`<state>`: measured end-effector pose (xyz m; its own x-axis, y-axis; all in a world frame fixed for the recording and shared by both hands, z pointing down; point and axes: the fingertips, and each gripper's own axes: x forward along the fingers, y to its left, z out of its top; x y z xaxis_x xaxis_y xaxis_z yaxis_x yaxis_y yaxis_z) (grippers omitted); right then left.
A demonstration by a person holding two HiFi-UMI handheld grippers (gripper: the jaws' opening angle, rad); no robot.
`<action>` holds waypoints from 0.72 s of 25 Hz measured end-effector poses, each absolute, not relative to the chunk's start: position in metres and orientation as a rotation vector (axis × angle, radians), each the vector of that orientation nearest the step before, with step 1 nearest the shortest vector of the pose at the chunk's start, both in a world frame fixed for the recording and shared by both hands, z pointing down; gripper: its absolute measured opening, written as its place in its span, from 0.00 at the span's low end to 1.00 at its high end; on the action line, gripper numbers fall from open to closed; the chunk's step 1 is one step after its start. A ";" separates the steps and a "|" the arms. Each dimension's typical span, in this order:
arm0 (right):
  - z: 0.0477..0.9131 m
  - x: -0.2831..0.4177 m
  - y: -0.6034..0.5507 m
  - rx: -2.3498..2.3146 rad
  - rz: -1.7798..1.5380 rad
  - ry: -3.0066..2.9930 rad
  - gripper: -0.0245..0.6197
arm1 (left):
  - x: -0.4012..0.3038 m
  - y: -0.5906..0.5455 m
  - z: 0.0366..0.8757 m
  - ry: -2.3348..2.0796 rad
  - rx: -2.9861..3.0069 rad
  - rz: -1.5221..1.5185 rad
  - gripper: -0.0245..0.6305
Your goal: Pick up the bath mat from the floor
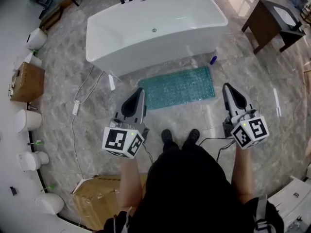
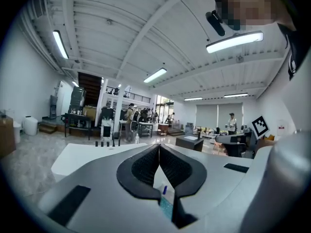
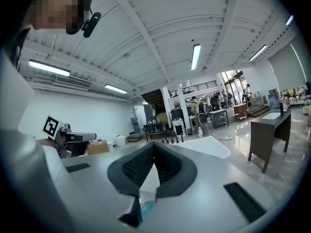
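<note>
Standing before the teal bath mat [image 1: 181, 87] by the bathtub [image 1: 155, 28], we hold left gripper [image 1: 140, 91] and right gripper [image 1: 227, 88] level, jaws together and empty, ready to stoop.

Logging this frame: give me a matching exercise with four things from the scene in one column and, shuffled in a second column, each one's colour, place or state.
Things:
1. bath mat
2. bathtub
3. dark wooden table
4. left gripper

Descriptions:
a. white, just beyond the mat
b. jaws together, nothing between them
c. teal, lying flat
d. top right of the head view

Pairs: 1-c, 2-a, 3-d, 4-b
</note>
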<state>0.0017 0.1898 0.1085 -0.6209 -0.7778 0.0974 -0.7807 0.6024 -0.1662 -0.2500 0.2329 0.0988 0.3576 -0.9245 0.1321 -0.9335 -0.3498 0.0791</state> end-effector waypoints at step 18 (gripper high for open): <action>0.195 0.134 0.191 1.443 0.566 -2.627 0.06 | -0.094 0.207 0.155 -1.464 2.494 0.217 0.06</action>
<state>0.1341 0.1914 0.1955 -0.5493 -0.7960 0.2543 -0.8301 0.4846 -0.2759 -0.0943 0.2067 0.1550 0.4868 -0.8378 0.2472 -0.8735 -0.4688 0.1310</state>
